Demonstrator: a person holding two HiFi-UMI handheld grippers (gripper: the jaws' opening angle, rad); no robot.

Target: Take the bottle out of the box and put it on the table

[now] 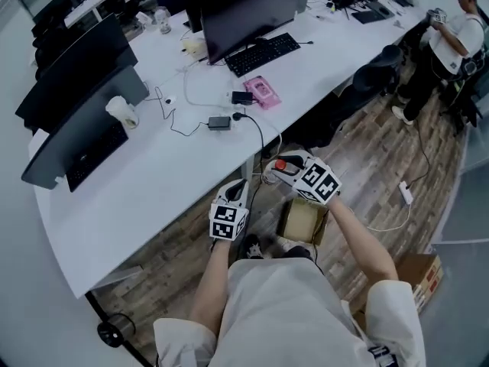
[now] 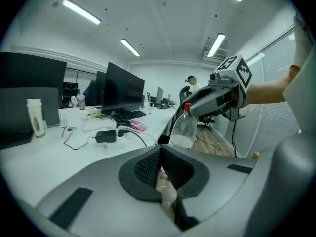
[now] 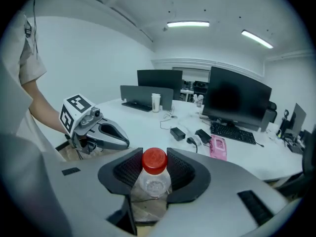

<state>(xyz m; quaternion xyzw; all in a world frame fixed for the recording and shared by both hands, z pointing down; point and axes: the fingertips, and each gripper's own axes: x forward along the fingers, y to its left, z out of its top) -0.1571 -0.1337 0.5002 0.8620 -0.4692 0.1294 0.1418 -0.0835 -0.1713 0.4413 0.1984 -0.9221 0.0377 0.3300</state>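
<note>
Clamped the bottle (image 3: 152, 184) between the pads of the right gripper (image 3: 155, 168), partly closed, one pad on each side of the shoulder just under the red cap (image 3: 154, 160). Carried it with the clear body hanging below the fingertips, out of the box (image 1: 302, 220), open on the floor well beneath the fingers. Held the left gripper (image 2: 161, 152) pressed shut with nothing taken up, off to one side of the bottle and apart from it. Faced the white table (image 1: 153, 174) beyond both sets of fingertips, bare along the near edge, with cables (image 1: 179, 125), a charger (image 1: 219, 122) and a pink item (image 1: 262, 92) farther out.

Judged the bottle as thin clear plastic, seemingly close to empty: light, smooth, likely to dent or slip under a squeeze at mid-body. Rated the neck and shoulder, close under the cap, as the stiffest place for a hold; found the present grip sound on that count. Expected a tippy landing for so light a thing. Called for a flat, settled base on the table before any parting of the pads.
</note>
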